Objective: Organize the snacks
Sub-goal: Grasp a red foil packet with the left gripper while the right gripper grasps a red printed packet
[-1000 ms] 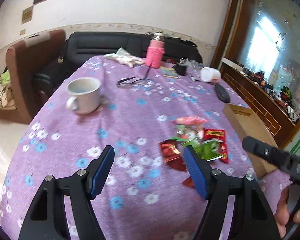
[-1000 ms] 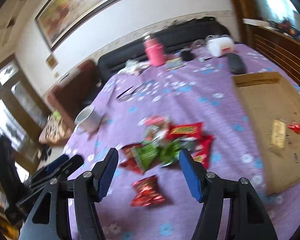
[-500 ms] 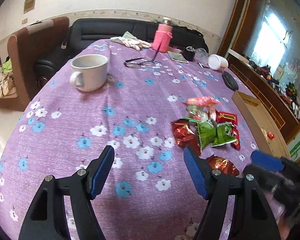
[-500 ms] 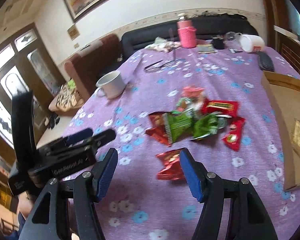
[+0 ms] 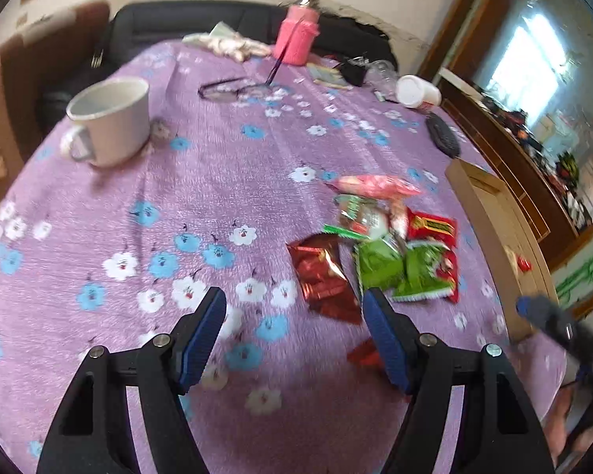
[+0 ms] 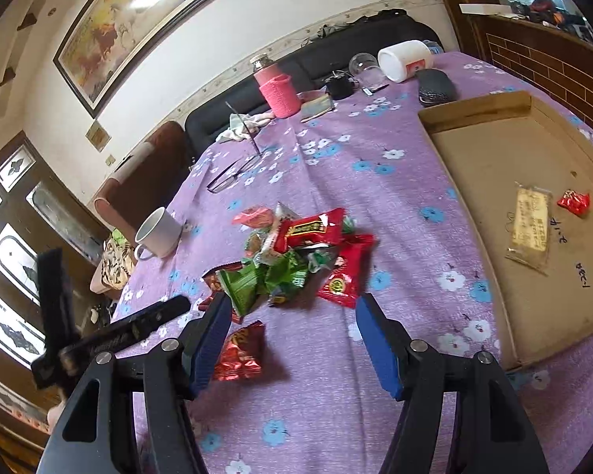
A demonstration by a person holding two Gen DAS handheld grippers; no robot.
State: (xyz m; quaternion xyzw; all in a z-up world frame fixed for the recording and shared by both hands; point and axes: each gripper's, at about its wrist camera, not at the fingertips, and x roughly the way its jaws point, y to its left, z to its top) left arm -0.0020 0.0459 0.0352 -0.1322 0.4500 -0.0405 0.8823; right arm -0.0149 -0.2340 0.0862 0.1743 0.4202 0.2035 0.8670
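Snack packets in red, green and pink foil (image 6: 292,256) are heaped on the purple flower-printed tablecloth (image 5: 217,197), and this heap is taken as the landmark. One small red foil packet (image 6: 241,351) is seen lying apart from the heap on its near side, just beside the left finger of the right gripper (image 6: 292,339). The blue-padded fingers of that gripper are held well apart above the cloth just short of the heap, and nothing is gripped between them. The left gripper (image 5: 292,335) is likewise held open and empty, with a dark red foil packet (image 5: 320,276) at the heap's near-left edge seen just beyond its right finger. To the right of the heap a shallow brown cardboard tray (image 6: 494,118) is laid, in which a clear flat packet (image 6: 529,225) and a tiny red wrapper (image 6: 573,201) are contained. To the far left of the heap a white ceramic mug (image 5: 106,122) is stood. Beyond the heap, at the far table edge, a pink knitted-sleeve bottle (image 6: 276,91) is placed upright.
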